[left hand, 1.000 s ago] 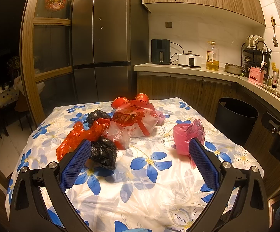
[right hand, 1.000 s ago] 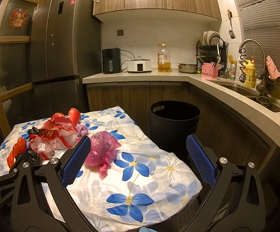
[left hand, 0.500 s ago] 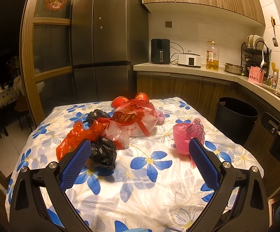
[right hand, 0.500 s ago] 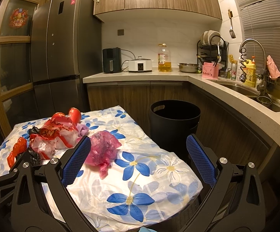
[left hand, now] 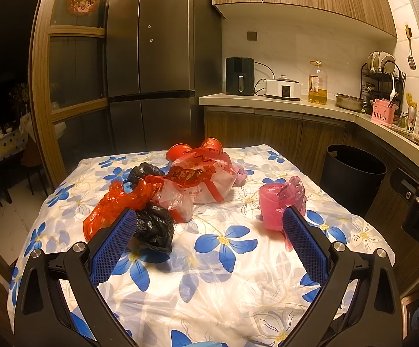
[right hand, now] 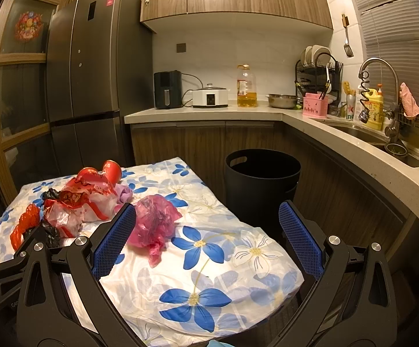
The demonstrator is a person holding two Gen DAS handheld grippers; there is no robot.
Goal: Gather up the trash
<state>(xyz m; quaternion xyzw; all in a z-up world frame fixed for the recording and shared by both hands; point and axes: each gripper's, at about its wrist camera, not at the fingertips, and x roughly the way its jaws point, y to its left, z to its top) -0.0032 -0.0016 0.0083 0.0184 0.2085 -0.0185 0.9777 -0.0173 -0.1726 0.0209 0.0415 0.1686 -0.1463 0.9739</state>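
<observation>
Crumpled plastic bags lie on the flower-print tablecloth (left hand: pixel 226 266): a pink bag (left hand: pixel 278 202) (right hand: pixel 153 222) to the right, a black bag (left hand: pixel 153 227), an orange-red bag (left hand: pixel 114 205), and a white-and-red bag (left hand: pixel 200 179) (right hand: pixel 91 196) further back. My left gripper (left hand: pixel 209 225) is open above the near part of the table, nothing between its blue pads. My right gripper (right hand: pixel 208 222) hovers open too, at the table's right edge, with the pink bag just inside its left finger line. A black trash bin (right hand: pixel 263 182) (left hand: pixel 352 173) stands on the floor right of the table.
A kitchen counter (right hand: pixel 209 112) runs behind and along the right, with an air fryer (right hand: pixel 167 89), cooker, oil bottle, dish rack and sink (right hand: pixel 362 133). A tall grey fridge (left hand: pixel 151 66) stands behind the table. The right gripper's body (left hand: pixel 417 208) shows at the left view's right edge.
</observation>
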